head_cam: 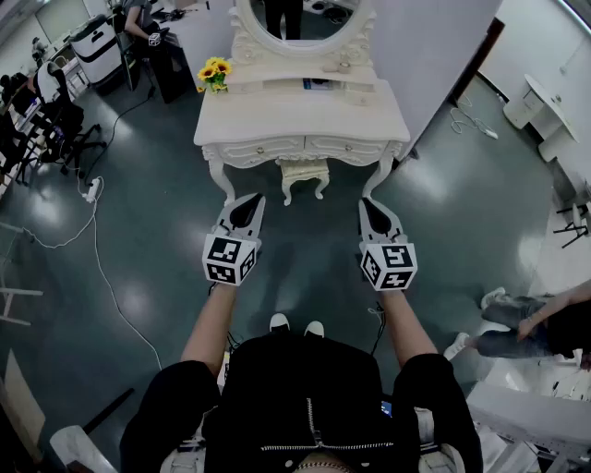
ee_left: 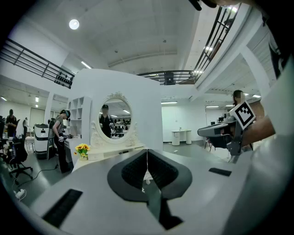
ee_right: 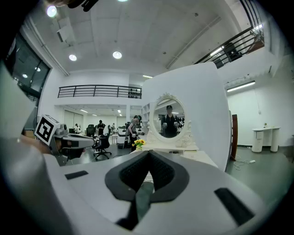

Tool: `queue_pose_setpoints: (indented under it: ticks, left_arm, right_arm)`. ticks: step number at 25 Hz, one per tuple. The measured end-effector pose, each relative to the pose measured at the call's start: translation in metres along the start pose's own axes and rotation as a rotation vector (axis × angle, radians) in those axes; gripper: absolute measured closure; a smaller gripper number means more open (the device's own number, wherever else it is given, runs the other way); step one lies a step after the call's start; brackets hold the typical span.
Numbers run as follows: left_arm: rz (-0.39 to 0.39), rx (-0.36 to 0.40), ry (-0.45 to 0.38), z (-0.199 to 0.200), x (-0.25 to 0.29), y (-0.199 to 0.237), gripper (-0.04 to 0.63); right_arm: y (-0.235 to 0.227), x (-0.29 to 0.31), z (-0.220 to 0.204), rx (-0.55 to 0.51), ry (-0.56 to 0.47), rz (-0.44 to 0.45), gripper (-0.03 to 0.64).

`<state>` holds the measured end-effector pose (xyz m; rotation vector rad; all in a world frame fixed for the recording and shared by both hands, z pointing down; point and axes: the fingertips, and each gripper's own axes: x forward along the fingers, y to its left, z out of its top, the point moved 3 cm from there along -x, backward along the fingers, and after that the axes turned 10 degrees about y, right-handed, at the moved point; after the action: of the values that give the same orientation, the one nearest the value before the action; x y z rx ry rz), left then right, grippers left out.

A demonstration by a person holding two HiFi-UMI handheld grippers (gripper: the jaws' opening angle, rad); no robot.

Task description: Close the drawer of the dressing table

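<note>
While the left claw (head_cam: 249, 205) and right claw (head_cam: 371, 207) hang shut and empty, the approach seems in hand. Well ahead, the drawers (head_cam: 261, 149) sit under the surface (head_cam: 305, 120); next the person likely must step close and push whichever stands open.

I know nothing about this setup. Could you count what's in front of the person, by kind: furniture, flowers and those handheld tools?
White carved dressing table: 1
Oval white-framed mirror: 1
Small white carved stool: 1
Bunch of yellow sunflowers: 1
Handheld grippers, left gripper and right gripper: 2
Total: 6
</note>
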<state>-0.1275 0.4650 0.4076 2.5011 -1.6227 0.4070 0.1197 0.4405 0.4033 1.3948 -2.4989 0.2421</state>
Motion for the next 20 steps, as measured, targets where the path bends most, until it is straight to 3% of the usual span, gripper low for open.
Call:
queue_pose_setpoints:
  ticks: [20]
  left_arm:
    - [-0.024,-0.011,-0.012,-0.016,-0.01,0.038,0.574]
  right_arm:
    - [0.04,0.025,0.0,0.01,-0.025,0.008,0.612]
